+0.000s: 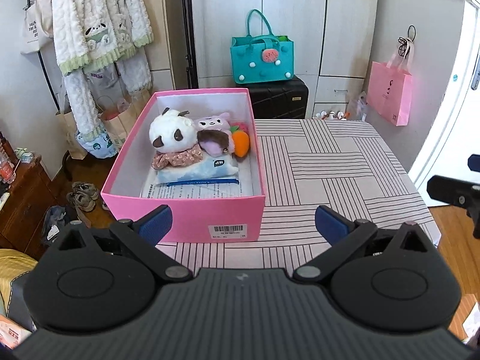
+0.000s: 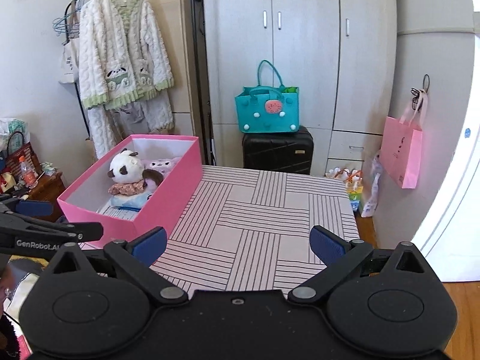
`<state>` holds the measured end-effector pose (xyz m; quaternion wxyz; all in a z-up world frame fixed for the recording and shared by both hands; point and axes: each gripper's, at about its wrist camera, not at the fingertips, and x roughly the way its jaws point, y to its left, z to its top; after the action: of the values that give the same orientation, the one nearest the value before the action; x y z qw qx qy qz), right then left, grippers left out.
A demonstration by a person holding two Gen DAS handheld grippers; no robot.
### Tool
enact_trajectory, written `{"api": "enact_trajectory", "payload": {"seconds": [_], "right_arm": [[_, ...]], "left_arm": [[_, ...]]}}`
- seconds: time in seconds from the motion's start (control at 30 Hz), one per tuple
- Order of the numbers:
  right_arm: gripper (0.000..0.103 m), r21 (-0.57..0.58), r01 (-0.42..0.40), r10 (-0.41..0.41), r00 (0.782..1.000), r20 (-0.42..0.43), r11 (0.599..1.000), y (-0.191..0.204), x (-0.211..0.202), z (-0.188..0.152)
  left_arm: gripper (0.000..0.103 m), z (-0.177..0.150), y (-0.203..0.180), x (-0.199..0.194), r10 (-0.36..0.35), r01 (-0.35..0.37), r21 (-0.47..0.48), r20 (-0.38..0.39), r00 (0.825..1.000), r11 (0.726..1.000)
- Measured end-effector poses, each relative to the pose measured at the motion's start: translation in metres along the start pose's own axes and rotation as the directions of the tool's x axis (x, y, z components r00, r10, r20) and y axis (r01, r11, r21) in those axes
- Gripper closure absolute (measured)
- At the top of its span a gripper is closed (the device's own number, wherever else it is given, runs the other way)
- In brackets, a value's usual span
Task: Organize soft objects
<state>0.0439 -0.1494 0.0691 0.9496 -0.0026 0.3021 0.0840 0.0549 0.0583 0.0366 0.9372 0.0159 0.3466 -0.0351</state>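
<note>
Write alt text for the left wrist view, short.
An open pink box on a striped tablecloth holds a panda plush, a purple plush, a carrot plush and a blue packet. The left gripper is open and empty before it.

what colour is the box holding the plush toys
Pink outside, white inside; clearest in the left wrist view.

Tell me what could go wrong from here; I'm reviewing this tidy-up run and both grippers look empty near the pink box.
1. The pink box sits at the table corner nearest the left gripper; a nudge might push it off.
2. The panda plush is piled high above the tissue pack, so pulling lower items could topple it.
3. The carrot toy is wedged against the wall, so the open right gripper may pinch the cardboard.
</note>
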Motion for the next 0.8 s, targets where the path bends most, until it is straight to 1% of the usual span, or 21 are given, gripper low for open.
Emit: {"api": "enact_trajectory", "payload": {"seconds": [0.1, 0.3, 0.47, 0.7, 0.8], "right_arm": [[0.000, -0.015, -0.002, 0.002, 1.000, -0.004, 1.000, -0.002, 0.000, 0.004], [0.000, -0.030, 0.012, -0.011, 1.000, 0.002, 0.999, -0.002, 0.001, 0.008], [0.000, -0.042, 0.000, 0.000, 1.000, 0.011, 0.999, 0.003, 0.001, 0.007], [0.000, -0.044, 0.024, -0.022, 0.999, 0.034, 0.999, 0.007, -0.002, 0.004], [0.000, -0.033, 0.039, -0.038, 0.998, 0.041, 0.999, 0.005, -0.003, 0.003]], "left_arm": [[0.000, 0.003, 0.000, -0.005, 0.019, -0.019, 0.001, 0.013, 1.000, 1.000], [0.000, 0.009, 0.005, -0.011, 0.018, -0.018, -0.011, 0.039, 0.999, 1.000], [0.000, 0.010, 0.005, -0.013, 0.026, -0.027, 0.006, 0.054, 0.998, 1.000], [0.000, 0.006, 0.007, -0.014, 0.020, -0.019, -0.006, 0.054, 0.998, 1.000], [0.000, 0.005, 0.006, -0.015, 0.031, -0.031, -0.003, 0.063, 0.998, 1.000]]}}
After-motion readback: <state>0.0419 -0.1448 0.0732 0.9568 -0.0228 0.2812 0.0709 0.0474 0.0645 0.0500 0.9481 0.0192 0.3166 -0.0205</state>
